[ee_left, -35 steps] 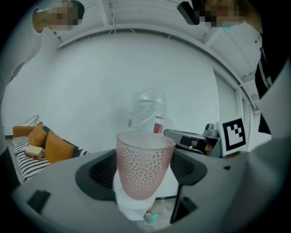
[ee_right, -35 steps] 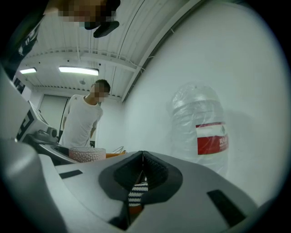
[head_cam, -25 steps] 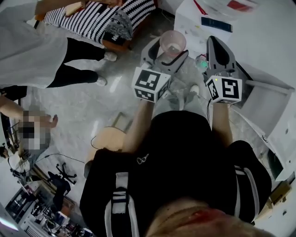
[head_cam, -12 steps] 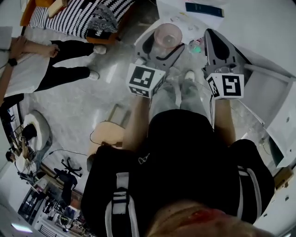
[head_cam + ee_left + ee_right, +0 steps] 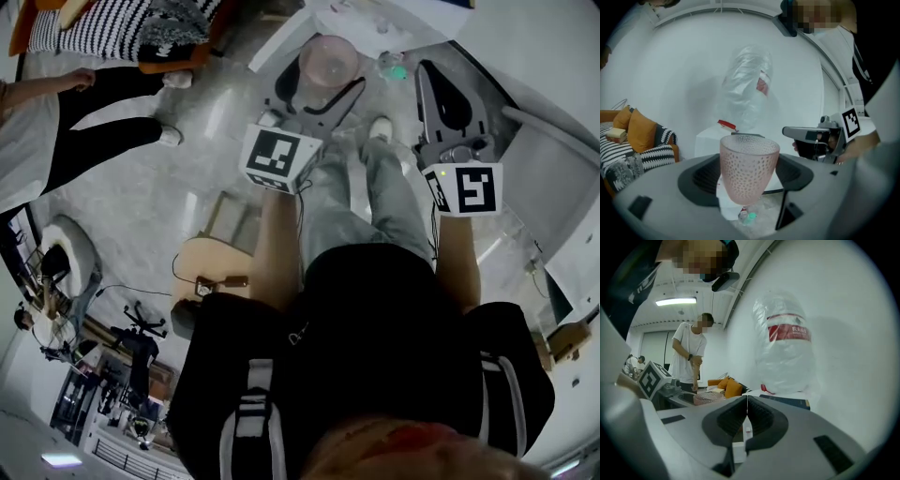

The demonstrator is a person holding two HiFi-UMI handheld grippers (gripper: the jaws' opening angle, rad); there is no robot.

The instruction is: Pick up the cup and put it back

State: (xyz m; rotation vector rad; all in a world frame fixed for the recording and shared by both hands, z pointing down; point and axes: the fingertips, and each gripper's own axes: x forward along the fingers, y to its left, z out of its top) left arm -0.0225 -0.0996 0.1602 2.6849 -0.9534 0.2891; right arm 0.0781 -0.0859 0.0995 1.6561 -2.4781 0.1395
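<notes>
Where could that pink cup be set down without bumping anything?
The grey floor left of the left gripper, whose jaws hold the cup, looks bare. The white table ahead is crowded: a plastic bag and a book sit on it.

place: open office | office chair [image 5: 137, 345] | striped sofa [image 5: 98, 26] | ceiling striplight [image 5: 675, 301]

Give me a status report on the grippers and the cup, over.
Left gripper shut on pink cup, cup upright. Right gripper shut, empty. Large plastic bottle ahead, apart from cup.
</notes>
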